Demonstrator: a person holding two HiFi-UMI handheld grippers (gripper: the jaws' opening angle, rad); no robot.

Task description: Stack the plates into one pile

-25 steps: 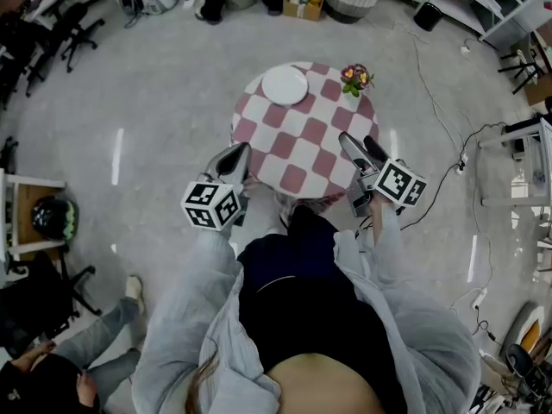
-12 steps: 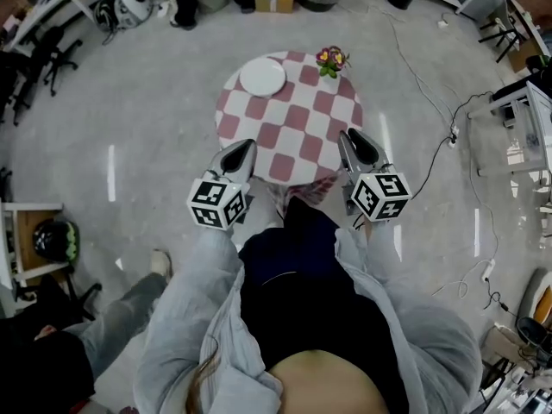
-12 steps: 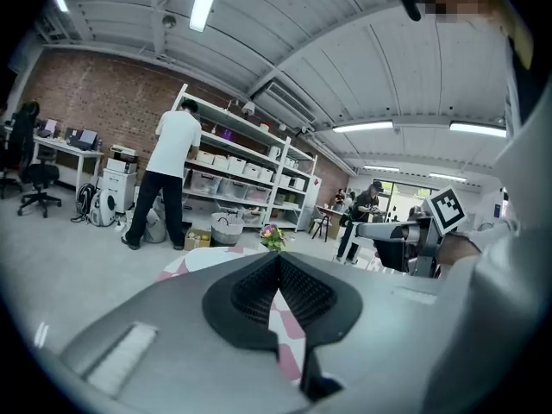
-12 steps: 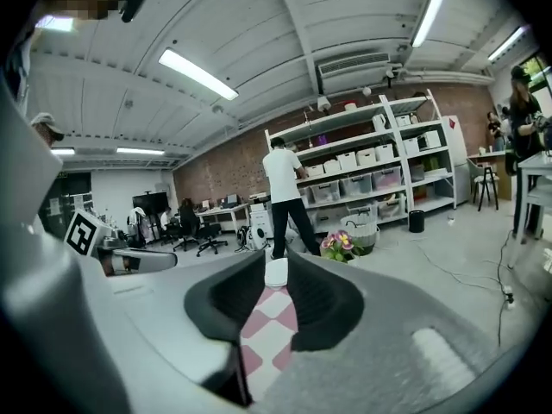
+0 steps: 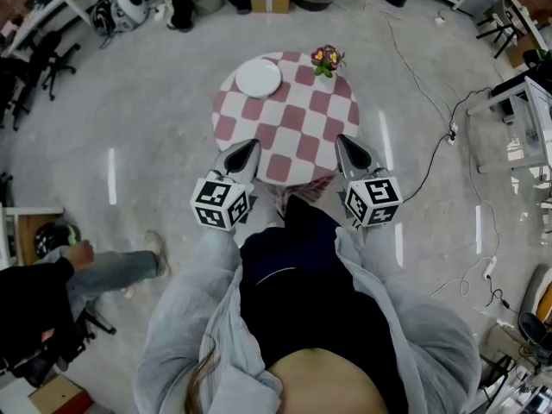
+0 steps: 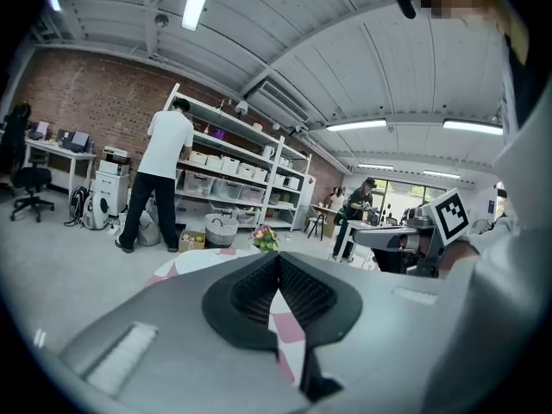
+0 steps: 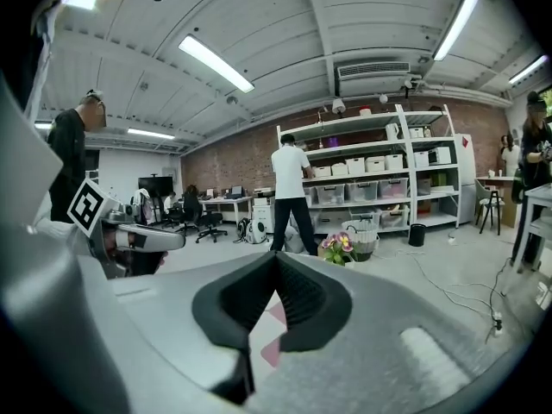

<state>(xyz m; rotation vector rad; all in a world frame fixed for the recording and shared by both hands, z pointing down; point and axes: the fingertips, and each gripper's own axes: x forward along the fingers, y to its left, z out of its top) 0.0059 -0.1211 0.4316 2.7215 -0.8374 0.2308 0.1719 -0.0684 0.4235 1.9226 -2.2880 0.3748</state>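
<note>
The left tool (image 5: pixel 250 145) hovers over the near-left edge of the counter (image 5: pixel 293 128), its jaws together with nothing between them. The plates (image 5: pixel 259 77) show as a single white round by the far-left edge, well apart from both tools. Flowers (image 5: pixel 326 59) stand at the far-right edge. The right tool (image 5: pixel 341 140) hangs over the near-right edge. Its jaws have just closed and now meet, with nothing between them.
</note>
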